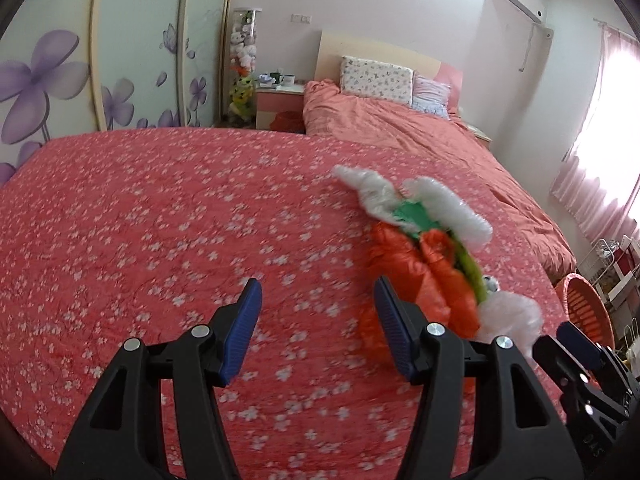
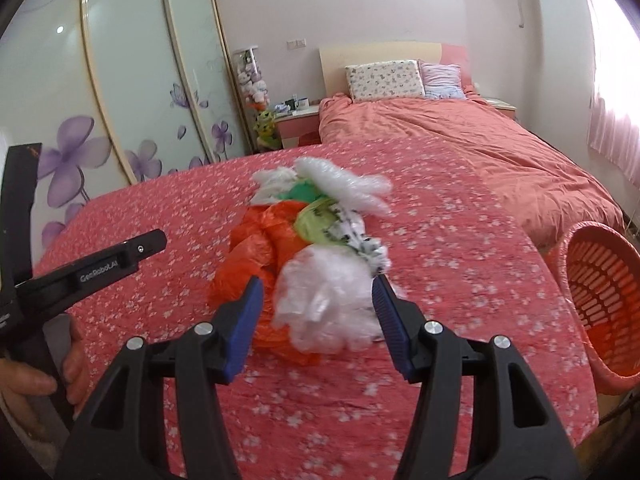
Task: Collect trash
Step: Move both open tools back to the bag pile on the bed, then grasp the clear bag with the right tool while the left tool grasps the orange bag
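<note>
A heap of crumpled trash lies on the pink flowered cloth (image 1: 160, 220): an orange plastic bag (image 1: 420, 272) (image 2: 256, 244), white and clear plastic (image 1: 448, 204) (image 2: 324, 296), and green scraps (image 1: 412, 214) (image 2: 316, 220). My left gripper (image 1: 318, 330) is open and empty over the cloth, just left of the heap. My right gripper (image 2: 318, 322) is open, its jaws standing either side of the near clear plastic wad, not closed on it. Its tip also shows at the right edge of the left wrist view (image 1: 576, 344). An orange basket (image 2: 604, 300) (image 1: 588, 308) stands at the right.
A bed with a salmon cover (image 2: 460, 140) and pillows lies beyond. A wardrobe with purple flowers (image 1: 52, 80) fills the left. A nightstand (image 1: 280, 104) and a plush-toy column (image 1: 244, 60) stand at the back. A curtained window (image 1: 608, 140) is at right.
</note>
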The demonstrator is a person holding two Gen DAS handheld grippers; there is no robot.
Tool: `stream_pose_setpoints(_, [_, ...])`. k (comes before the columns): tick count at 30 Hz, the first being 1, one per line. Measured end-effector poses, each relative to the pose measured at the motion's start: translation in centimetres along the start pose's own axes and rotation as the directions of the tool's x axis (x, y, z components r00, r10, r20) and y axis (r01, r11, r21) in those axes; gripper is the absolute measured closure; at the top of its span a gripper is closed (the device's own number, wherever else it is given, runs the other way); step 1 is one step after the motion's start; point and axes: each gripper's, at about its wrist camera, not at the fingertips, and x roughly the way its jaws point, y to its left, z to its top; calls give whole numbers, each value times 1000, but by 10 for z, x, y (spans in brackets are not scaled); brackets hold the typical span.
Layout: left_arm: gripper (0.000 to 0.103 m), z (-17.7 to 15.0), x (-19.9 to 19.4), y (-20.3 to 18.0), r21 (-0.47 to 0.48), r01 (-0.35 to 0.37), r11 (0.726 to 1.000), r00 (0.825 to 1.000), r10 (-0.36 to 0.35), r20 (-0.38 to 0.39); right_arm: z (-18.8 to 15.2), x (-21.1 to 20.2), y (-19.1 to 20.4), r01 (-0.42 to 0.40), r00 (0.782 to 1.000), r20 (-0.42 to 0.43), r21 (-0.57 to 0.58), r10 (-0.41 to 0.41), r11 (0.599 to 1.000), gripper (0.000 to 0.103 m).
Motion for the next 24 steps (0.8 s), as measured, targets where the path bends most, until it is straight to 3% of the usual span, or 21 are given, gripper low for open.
stream_pose_setpoints(4, [44, -5, 0, 5, 9, 11, 1000, 1000, -11, -7, -1, 13, 1, 51, 998, -25, -5, -51, 999, 51])
stream_pose_setpoints(6, [43, -8, 1, 2, 14, 22, 1000, 1000, -22, -14, -4, 18, -6, 62, 997, -48, 9, -62, 998, 62])
stream_pose_setpoints(8, [40, -9, 5, 1, 20, 36, 999, 999, -36, -23, -7, 22, -12, 73, 995, -69, 11, -72, 997, 84])
stream_pose_setpoints(9, [40, -10, 7, -1, 24, 43, 999, 999, -42, -27, -8, 22, -14, 78, 995, -71, 12, -77, 997, 87])
stream_pose_setpoints(17, [40, -14, 23, -24, 2, 107, 994, 991, -107, -76, -5, -15, -37, 64, 997, 29, 37, -65, 997, 93])
stream_pose_setpoints(24, [40, -13, 39, -47, 17, 105, 994, 990, -103, -99, 1, -38, -64, 104, 991, 82, 75, -110, 992, 93])
